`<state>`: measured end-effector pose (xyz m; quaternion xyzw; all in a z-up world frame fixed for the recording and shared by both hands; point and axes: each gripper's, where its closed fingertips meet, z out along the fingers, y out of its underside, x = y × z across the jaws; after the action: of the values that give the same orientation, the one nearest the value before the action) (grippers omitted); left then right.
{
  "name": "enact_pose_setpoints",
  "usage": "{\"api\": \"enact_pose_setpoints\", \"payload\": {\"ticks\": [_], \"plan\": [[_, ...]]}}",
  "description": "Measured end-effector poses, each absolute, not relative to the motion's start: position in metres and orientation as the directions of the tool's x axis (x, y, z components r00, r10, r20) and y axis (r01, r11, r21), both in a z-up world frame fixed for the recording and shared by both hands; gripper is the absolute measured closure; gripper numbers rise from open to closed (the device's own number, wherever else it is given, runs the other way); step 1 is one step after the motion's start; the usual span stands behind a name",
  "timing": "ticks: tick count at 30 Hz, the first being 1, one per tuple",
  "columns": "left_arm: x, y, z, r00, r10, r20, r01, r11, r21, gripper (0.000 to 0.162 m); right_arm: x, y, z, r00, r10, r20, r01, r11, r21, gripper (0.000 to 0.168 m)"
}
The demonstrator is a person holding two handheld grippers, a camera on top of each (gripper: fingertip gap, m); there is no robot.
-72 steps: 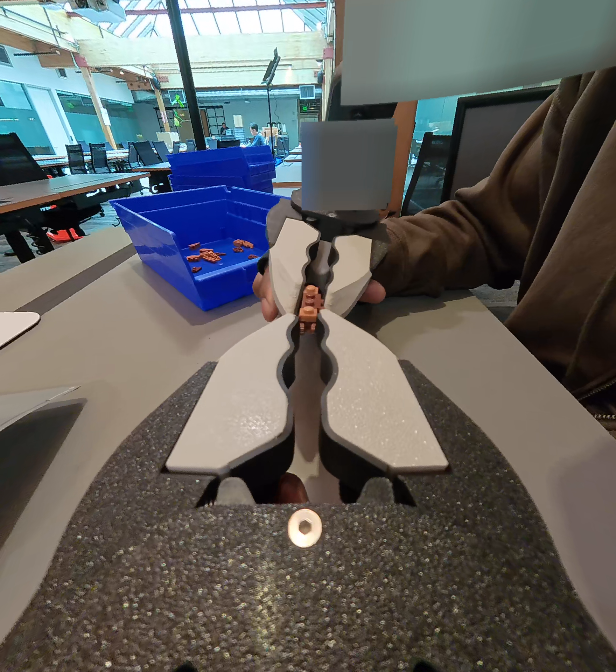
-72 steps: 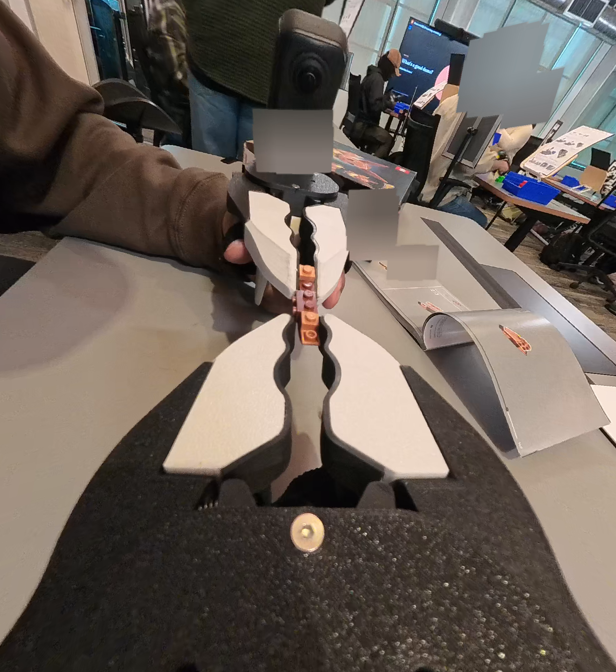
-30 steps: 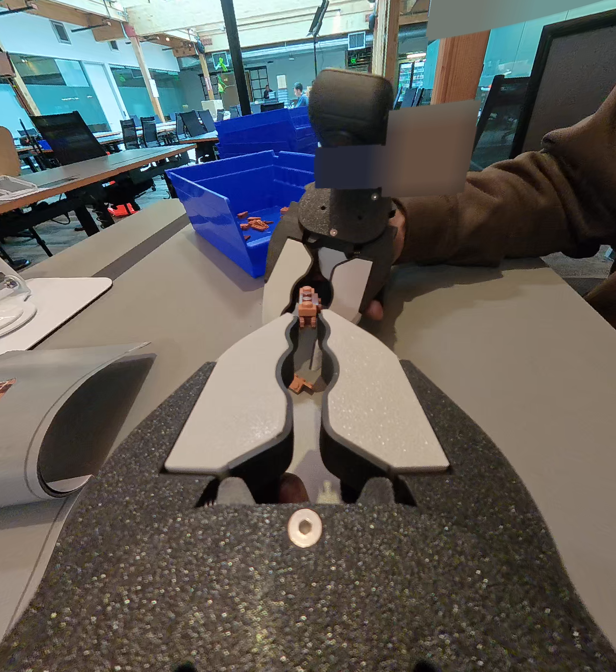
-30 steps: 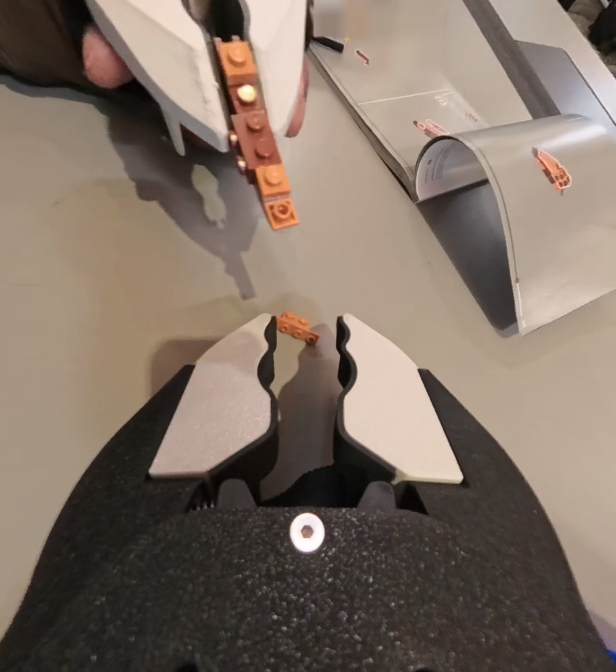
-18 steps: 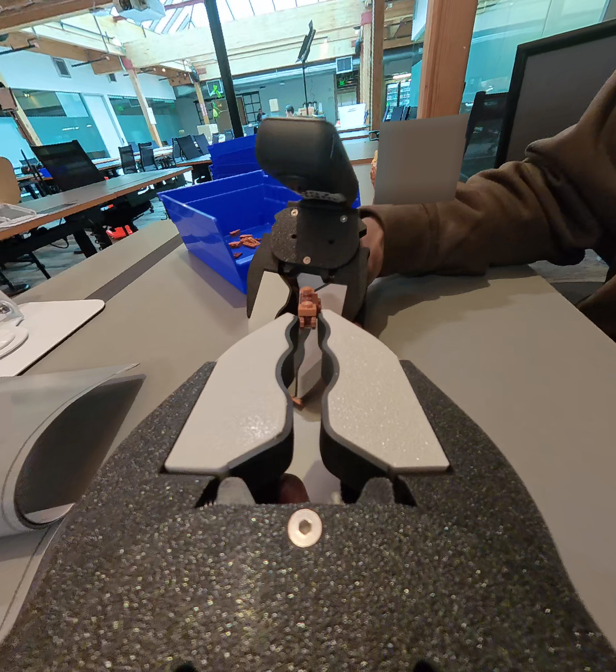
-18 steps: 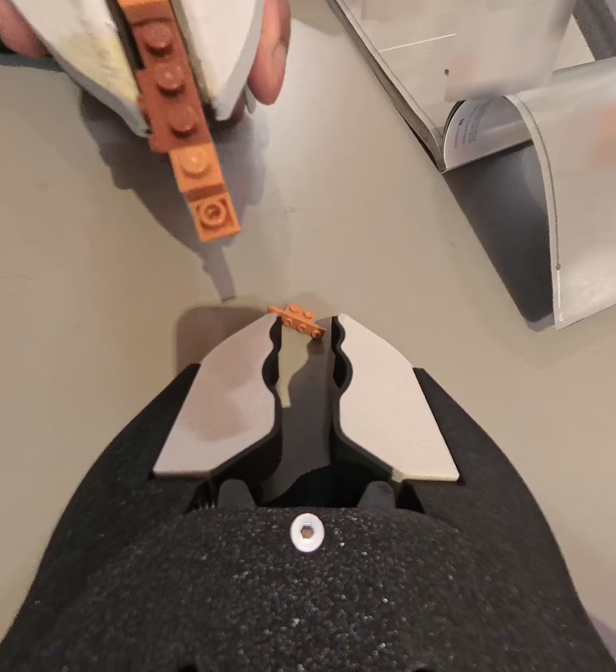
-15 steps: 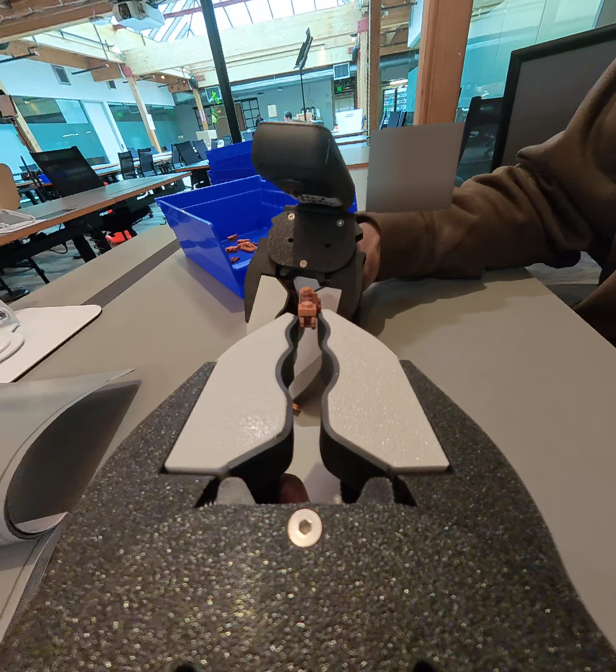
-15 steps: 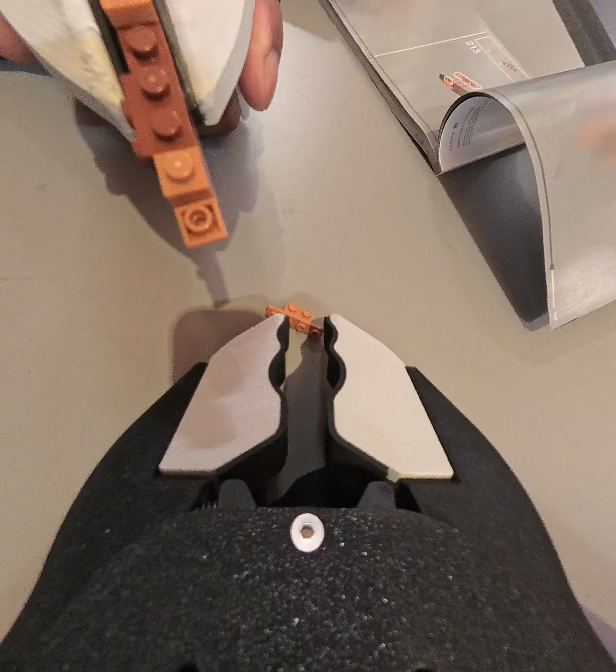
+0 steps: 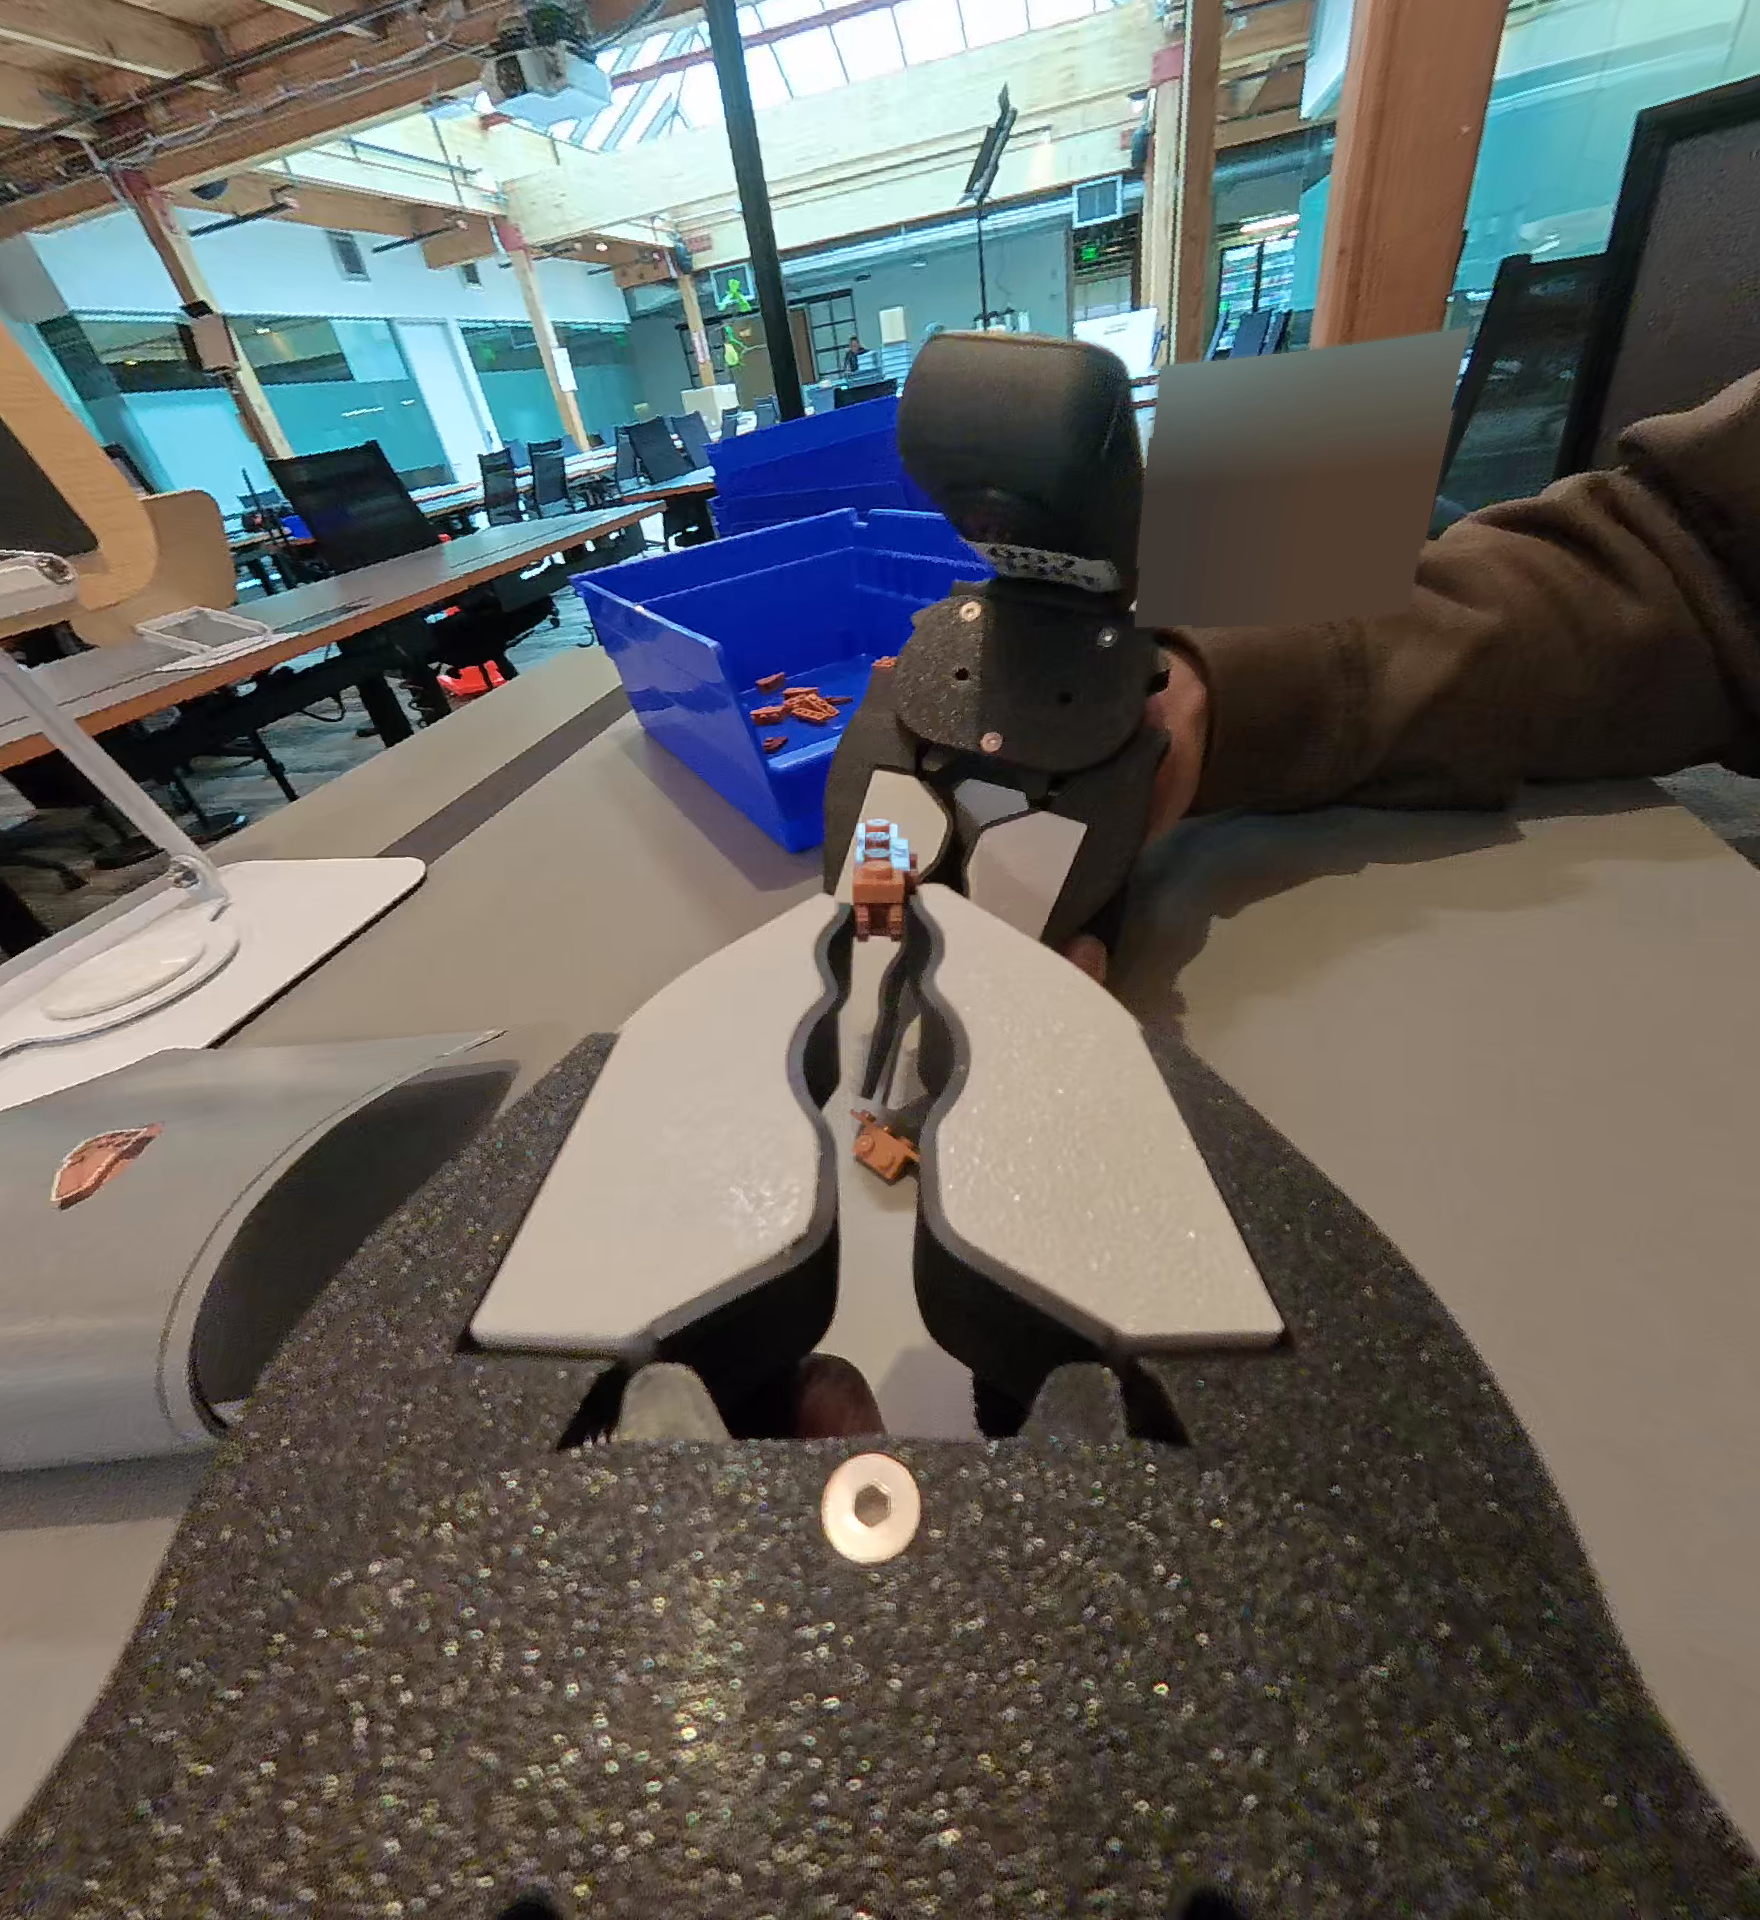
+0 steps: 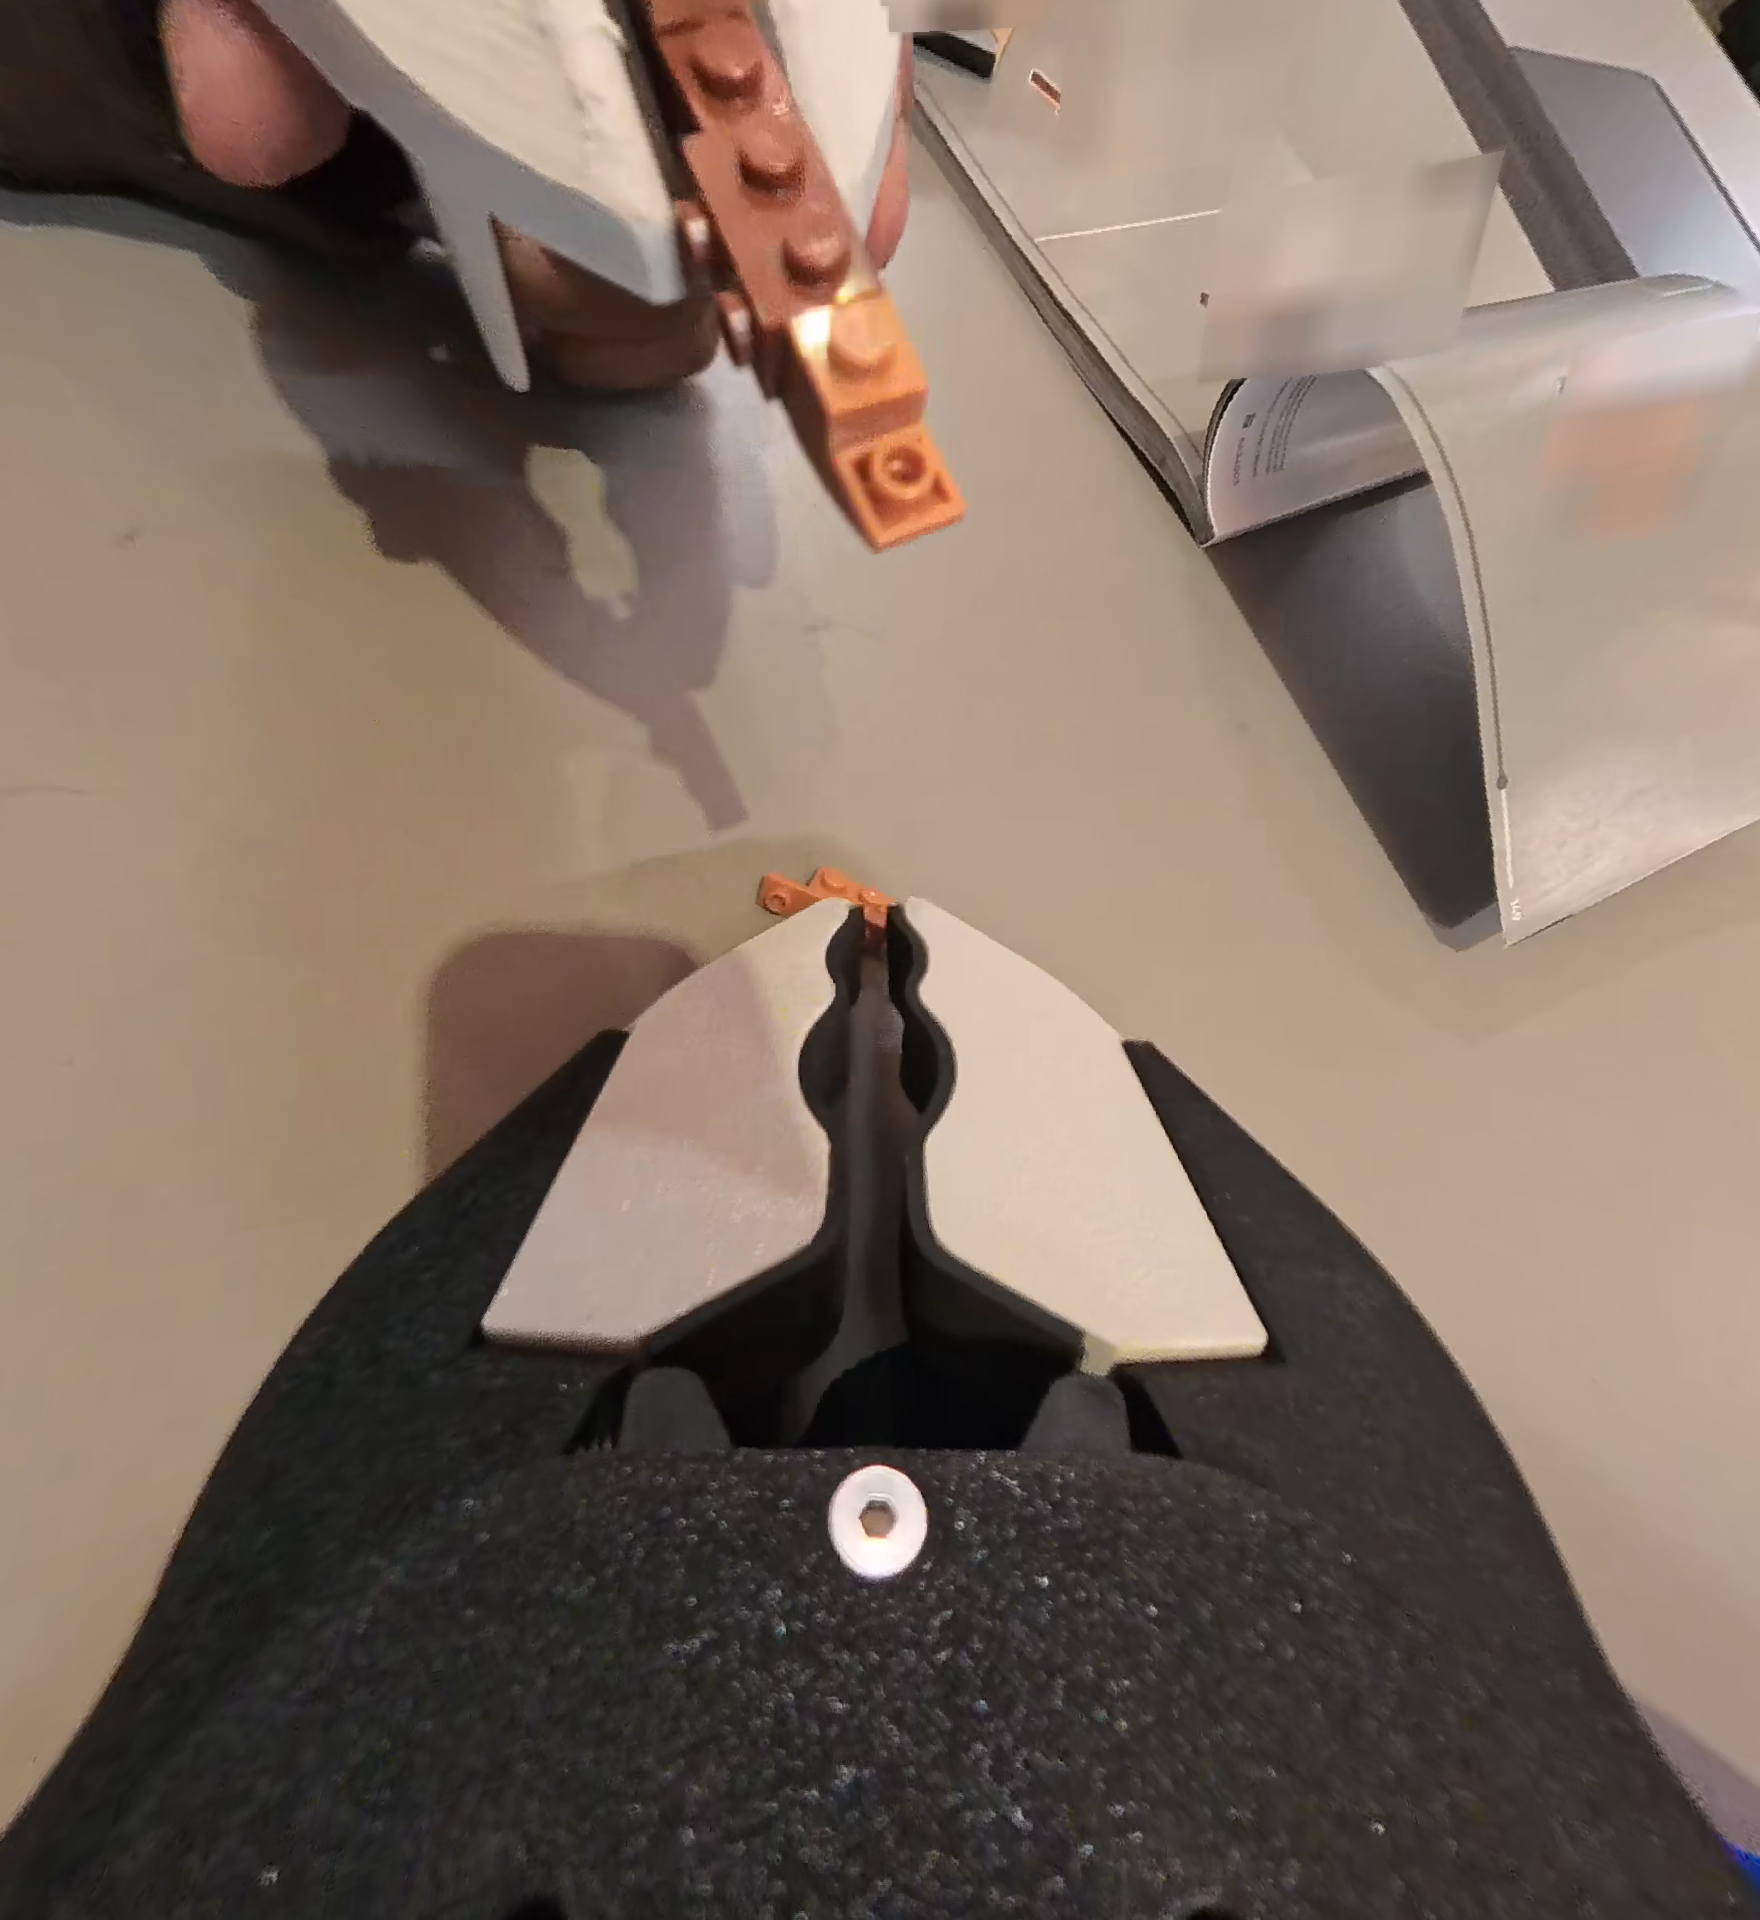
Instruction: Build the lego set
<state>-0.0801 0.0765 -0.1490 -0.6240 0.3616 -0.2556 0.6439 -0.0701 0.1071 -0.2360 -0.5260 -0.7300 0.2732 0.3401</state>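
Left wrist view level, facing right gripper point(image 9: 943, 883); right wrist view close, angled down at table point(image 10: 232, 727).

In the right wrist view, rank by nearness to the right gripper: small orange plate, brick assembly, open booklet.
1. Small orange plate, on the table at the right gripper tips, pinched at one end.
2. Brick assembly, ahead and above, held in the left gripper.
3. Open booklet, farthest, off to the right.

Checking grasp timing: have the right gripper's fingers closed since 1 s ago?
Yes. The right gripper now pinches the small orange piece on the grey table; earlier its fingers stood apart, with table showing between them.
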Motion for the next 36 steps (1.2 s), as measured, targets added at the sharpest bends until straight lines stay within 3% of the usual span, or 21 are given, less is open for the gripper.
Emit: {"api": "enact_pose_setpoints", "payload": {"ticks": [11,18,20,31,36], "plan": [[-0.097,0.093,-0.150,0.712,-0.678,-0.180,-0.167,0.085,-0.982,0.152,-0.063,0.111,-0.244,0.065,0.996,0.056,0.691,-0.004,-0.723,0.146],[-0.098,0.094,-0.149,0.720,-0.669,-0.185,-0.172,0.086,-0.981,0.152,-0.072,0.093,-0.246,0.142,0.986,0.085,0.718,-0.044,-0.695,0.122],[-0.096,0.093,-0.149,0.718,-0.671,-0.185,-0.171,0.088,-0.981,0.152,-0.073,0.098,-0.247,0.166,0.978,0.124,0.727,-0.036,-0.686,0.121],[-0.093,0.090,-0.146,0.702,-0.691,-0.172,-0.148,0.094,-0.984,0.152,-0.068,0.109,-0.248,0.095,0.988,0.119,0.716,0.015,-0.698,0.161],[-0.091,0.088,-0.145,0.688,-0.710,-0.150,-0.124,0.089,-0.988,0.152,-0.063,0.115,-0.247,0.071,0.988,0.134,0.711,0.044,-0.702,0.161]]}}
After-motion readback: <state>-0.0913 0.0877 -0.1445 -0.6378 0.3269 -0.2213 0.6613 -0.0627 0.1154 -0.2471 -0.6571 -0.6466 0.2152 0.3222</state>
